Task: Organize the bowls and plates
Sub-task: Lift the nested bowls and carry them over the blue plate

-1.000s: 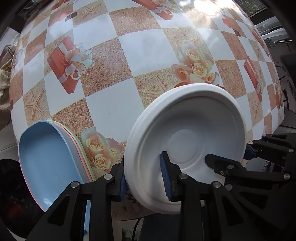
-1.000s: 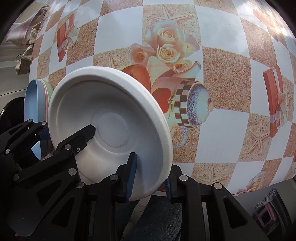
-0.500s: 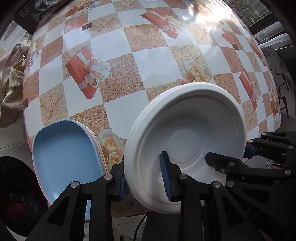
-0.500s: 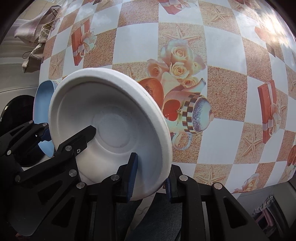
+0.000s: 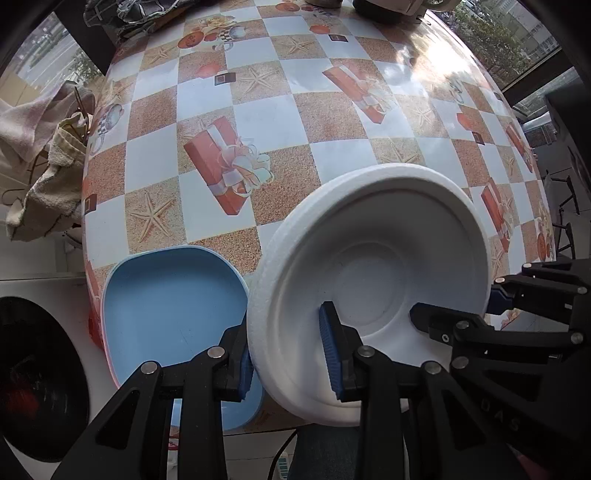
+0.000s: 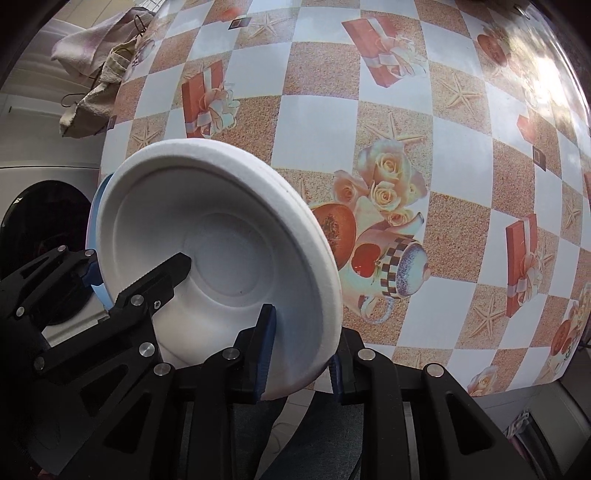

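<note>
A white foam bowl (image 5: pixel 369 288) hangs tilted above the near edge of the table, held from both sides. My left gripper (image 5: pixel 288 360) is shut on its left rim, one blue pad inside the bowl and one outside. My right gripper (image 6: pixel 301 362) is shut on the opposite rim in the same way. The right gripper (image 5: pixel 491 306) shows at the right edge of the left wrist view. In the right wrist view the bowl (image 6: pixel 218 258) fills the left half, with the left gripper (image 6: pixel 135 269) behind it. A stack of plates with a blue one on top (image 5: pixel 170 310) lies on the table's near left corner.
The table (image 5: pixel 258 122) wears a checked cloth printed with gifts, roses and starfish. Rags hang on a rack (image 5: pixel 40 173) off its left side. A washing machine's dark door (image 5: pixel 33 373) sits below left. Dark clutter (image 5: pixel 147 14) lies along the far edge.
Both grippers have risen with the white bowl between them. The table has dropped away, so more of it and of the blue plate stack shows.
</note>
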`<state>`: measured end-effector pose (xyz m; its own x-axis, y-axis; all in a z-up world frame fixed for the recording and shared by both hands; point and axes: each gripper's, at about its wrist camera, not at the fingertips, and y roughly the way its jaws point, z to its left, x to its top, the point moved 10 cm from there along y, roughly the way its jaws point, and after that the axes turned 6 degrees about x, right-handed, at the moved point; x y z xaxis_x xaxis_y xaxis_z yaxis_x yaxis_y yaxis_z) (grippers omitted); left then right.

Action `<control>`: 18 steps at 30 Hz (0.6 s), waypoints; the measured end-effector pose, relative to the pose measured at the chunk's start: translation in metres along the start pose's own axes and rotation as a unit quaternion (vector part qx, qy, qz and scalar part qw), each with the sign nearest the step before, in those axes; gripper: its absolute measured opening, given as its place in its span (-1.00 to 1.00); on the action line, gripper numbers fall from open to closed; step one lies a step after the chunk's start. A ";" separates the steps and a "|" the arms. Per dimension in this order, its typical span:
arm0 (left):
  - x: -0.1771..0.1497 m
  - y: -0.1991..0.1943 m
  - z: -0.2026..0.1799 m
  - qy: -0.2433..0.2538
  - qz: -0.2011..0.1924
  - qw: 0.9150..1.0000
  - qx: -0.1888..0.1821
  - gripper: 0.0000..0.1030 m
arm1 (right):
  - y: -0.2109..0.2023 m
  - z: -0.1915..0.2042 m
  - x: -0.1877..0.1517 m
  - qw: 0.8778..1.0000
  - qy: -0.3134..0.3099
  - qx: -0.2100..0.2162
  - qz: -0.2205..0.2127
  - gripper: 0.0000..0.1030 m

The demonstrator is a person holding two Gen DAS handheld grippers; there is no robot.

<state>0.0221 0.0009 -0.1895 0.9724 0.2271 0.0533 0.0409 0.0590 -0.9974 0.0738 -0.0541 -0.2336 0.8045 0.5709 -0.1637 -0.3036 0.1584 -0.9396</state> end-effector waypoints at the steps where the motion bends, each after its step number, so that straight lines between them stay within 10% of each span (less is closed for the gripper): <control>1: -0.002 -0.003 0.002 -0.003 -0.002 1.000 0.000 -0.32 | -0.001 0.003 -0.001 1.000 -0.004 -0.001 -0.001 -0.44; 18: -0.004 -0.016 0.040 -0.063 -0.032 0.997 0.012 -0.32 | -0.024 0.037 0.013 0.998 -0.065 -0.019 -0.011 -0.44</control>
<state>0.0083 0.0377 -0.1719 0.9317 0.3416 0.1232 0.0945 0.0997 -0.9905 0.0724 -0.0205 -0.2024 0.7367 0.6681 -0.1046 -0.2653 0.1433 -0.9535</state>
